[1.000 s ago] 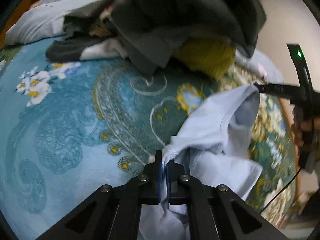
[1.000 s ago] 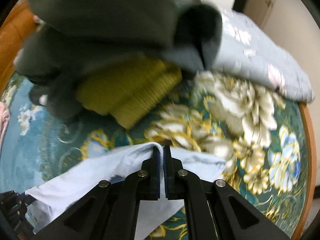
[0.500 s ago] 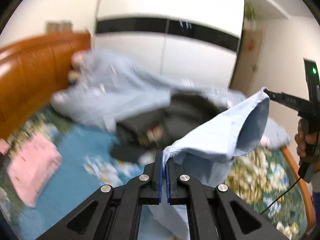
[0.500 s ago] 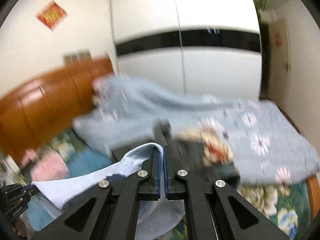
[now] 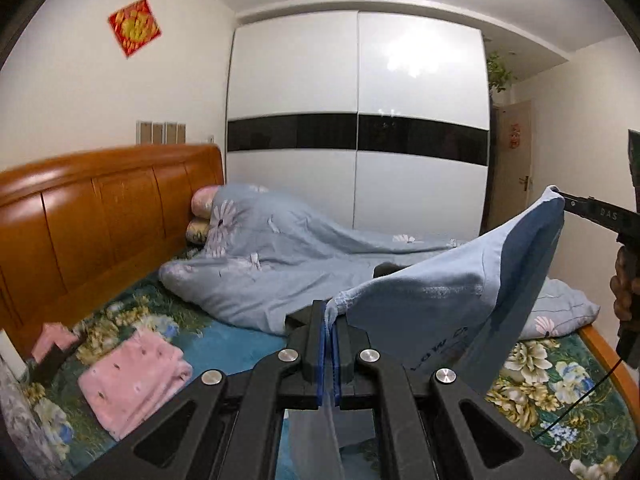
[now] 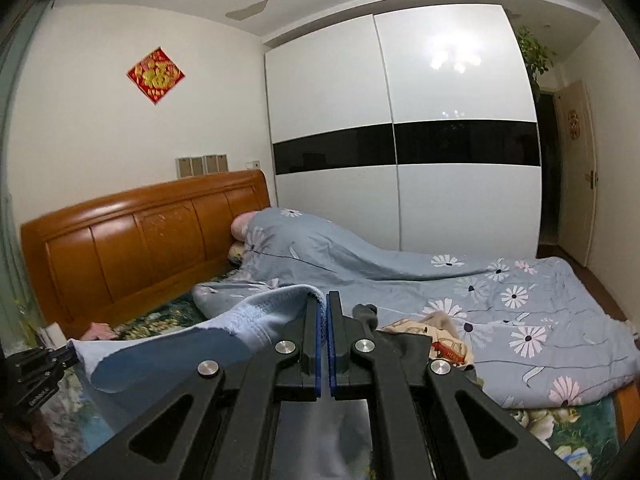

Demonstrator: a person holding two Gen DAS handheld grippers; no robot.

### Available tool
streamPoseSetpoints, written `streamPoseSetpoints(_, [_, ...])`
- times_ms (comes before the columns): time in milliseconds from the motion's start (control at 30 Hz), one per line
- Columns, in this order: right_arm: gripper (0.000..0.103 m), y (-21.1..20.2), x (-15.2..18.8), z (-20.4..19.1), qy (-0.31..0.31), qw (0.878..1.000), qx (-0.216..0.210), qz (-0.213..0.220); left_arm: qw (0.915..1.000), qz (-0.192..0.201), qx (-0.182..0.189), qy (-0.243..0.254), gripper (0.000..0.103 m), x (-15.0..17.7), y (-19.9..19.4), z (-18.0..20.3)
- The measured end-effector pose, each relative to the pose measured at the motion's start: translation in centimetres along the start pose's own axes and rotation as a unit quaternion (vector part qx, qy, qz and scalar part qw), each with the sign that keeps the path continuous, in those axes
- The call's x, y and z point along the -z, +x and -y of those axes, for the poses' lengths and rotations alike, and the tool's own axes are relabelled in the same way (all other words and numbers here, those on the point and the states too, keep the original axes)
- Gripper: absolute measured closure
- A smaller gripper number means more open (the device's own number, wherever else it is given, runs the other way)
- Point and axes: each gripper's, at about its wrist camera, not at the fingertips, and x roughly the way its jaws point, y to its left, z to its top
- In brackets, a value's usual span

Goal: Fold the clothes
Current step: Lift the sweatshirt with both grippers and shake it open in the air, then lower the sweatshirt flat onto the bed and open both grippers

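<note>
A light blue garment [image 5: 452, 304] is being held up in the air above the bed [image 5: 560, 376], stretched between the two grippers. One edge is being pinched by the left gripper [image 5: 329, 320], its fingers pressed together on the cloth. The other edge is being clamped by the right gripper [image 6: 323, 312]. A folded pink cloth [image 5: 132, 376] is lying near the headboard [image 5: 100, 216], at left.

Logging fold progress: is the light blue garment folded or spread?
Spread, not folded: the light blue garment hangs stretched between the left gripper and right gripper, above the bed.
</note>
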Motion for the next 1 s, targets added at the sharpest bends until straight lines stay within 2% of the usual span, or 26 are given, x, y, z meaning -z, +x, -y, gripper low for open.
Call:
streamPoseSetpoints(133, [0.101, -4.9, -0.7, -1.4, -0.025, 0.999, -0.024, 0.024, 0.9988, 0.024, -0.021, 0.037, 0.1, -1.5, -4.9, 0.4])
streamPoseSetpoints(267, [0.101, -9.5, -2.6, -3.0, -0.03, 0.995, -0.085, 0.034, 0.9988, 0.023, -0.019, 0.039, 0.1, -4.2, -8.6, -1.5])
streamPoseSetpoints(367, [0.101, -10.8, -4.2, -3.7, -0.028, 0.991, -0.123, 0.04, 0.9993, 0.015, -0.011, 0.034, 0.1, -7.0, -9.7, -2.8])
streamPoseSetpoints(433, [0.101, -10.0, -4.8, -3.7, -0.021, 0.991, -0.134, 0.025, 0.9994, 0.009, -0.009, 0.033, 0.1, -8.9, -9.5, -3.7])
streamPoseSetpoints(500, [0.101, -6.9, -4.2, -3.4, -0.016, 0.991, -0.129, -0.019, 0.9986, -0.005, -0.022, 0.047, 0.098, -9.6, -7.9, -3.9])
streamPoseSetpoints(567, [0.101, -3.2, -2.9, -3.3, -0.022, 0.99, -0.115, -0.075, 0.9978, -0.033, -0.031, 0.048, 0.097, -8.9, -5.3, -4.1])
streamPoseSetpoints(667, [0.101, 4.6, 2.0, -2.5, -0.026, 0.981, -0.081, -0.174, 0.9919, -0.101, -0.052, 0.057, 0.097, -4.8, 1.1, -3.5])
streamPoseSetpoints(733, [0.101, 10.3, 7.1, -0.9, 0.006, 0.966, -0.06, -0.25, 0.9835, -0.158, -0.062, 0.061, 0.097, -0.8, 5.7, -2.9])
streamPoseSetpoints(833, [0.101, 16.2, 13.9, 1.3, 0.026, 0.945, -0.028, -0.324, 0.963, -0.26, -0.055, 0.044, 0.098, 6.6, 13.1, -2.2])
streamPoseSetpoints(933, [0.101, 20.1, 20.5, 3.1, 0.044, 0.924, 0.003, -0.381, 0.9466, -0.319, -0.041, 0.024, 0.098, 11.9, 17.3, -1.8])
streamPoseSetpoints(1000, [0.101, 22.0, 22.9, 3.7, 0.06, 0.913, 0.011, -0.403, 0.9352, -0.352, -0.035, 0.016, 0.098, 15.0, 19.6, -1.4])
